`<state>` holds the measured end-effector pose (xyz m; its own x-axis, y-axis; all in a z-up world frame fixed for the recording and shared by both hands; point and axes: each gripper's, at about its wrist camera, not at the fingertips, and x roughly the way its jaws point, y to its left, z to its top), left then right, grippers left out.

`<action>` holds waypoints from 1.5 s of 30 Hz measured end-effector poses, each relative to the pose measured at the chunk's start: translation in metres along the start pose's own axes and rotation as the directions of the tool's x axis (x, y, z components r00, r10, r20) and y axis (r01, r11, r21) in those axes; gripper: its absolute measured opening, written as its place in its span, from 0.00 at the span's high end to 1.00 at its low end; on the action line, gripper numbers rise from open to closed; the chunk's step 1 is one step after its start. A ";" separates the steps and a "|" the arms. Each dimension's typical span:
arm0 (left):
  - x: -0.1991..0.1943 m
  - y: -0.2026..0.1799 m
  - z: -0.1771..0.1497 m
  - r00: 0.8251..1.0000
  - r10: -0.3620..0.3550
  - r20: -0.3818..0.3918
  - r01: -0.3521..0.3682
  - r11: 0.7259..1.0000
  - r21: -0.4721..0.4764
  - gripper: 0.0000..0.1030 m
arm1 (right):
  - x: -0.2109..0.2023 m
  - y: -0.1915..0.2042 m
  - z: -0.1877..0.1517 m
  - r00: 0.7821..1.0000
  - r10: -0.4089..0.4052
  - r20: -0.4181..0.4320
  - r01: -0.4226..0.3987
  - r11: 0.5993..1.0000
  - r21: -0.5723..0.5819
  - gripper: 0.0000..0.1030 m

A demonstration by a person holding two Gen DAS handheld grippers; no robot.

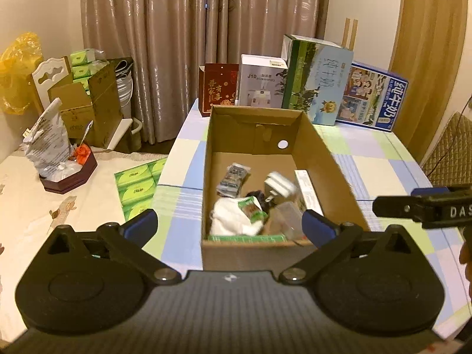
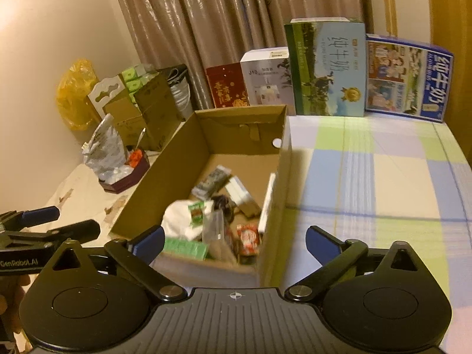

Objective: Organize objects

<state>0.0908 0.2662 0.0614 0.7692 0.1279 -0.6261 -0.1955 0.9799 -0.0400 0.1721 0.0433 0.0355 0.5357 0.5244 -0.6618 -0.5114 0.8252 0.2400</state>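
My left gripper (image 1: 229, 224): level before the box, fingers spread wide, empty.
My right gripper (image 2: 234, 240): alongside, equally wide, empty.
Open brown cardboard box (image 1: 330, 171): one, on checked counter (image 2: 368, 177), holding mixed items.
Upright cartons (image 2: 327, 67): four behind.

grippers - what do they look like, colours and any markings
The left gripper and the right gripper are both matte black, with round pivot housings, silver bolts, ribbed centre plates and blue finger pads. White side lettering reads "GenRobot.AI" on the left one, "DAS" on the right.
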 end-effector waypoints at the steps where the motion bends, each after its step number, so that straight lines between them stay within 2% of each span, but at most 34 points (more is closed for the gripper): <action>1: -0.007 -0.003 -0.003 1.000 0.000 0.003 0.000 1.000 -0.001 0.01 | -0.008 0.002 -0.005 1.000 -0.018 0.003 0.018 1.000 -0.004 0.02; 6: -0.040 -0.016 -0.017 1.000 -0.019 0.018 0.020 1.000 -0.024 0.01 | -0.038 0.006 -0.028 0.998 -0.055 -0.009 0.055 0.998 -0.008 0.02; 13: -0.073 -0.027 -0.035 0.999 -0.020 -0.026 0.018 0.997 -0.071 0.01 | -0.075 0.008 -0.050 0.996 -0.086 -0.013 0.086 0.996 -0.005 0.02; 24: -0.114 -0.050 -0.054 1.000 0.011 -0.025 -0.012 0.999 -0.041 0.01 | -0.111 0.021 -0.072 0.994 -0.110 -0.016 0.109 0.994 -0.030 0.02; 33: -0.126 -0.058 -0.065 1.000 0.015 -0.014 -0.016 1.000 -0.026 0.01 | -0.121 0.025 -0.083 0.992 -0.128 -0.004 0.127 0.991 -0.051 0.02; 45: -0.119 -0.062 -0.076 0.999 0.025 -0.035 -0.025 1.000 -0.002 0.01 | -0.120 0.020 -0.092 0.990 -0.139 -0.015 0.139 0.989 -0.046 0.02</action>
<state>-0.0346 0.1784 0.0796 0.7423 0.1473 -0.6537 -0.2164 0.9760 -0.0257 0.0361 -0.0221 0.0545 0.5919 0.4012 -0.6991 -0.4623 0.8794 0.1132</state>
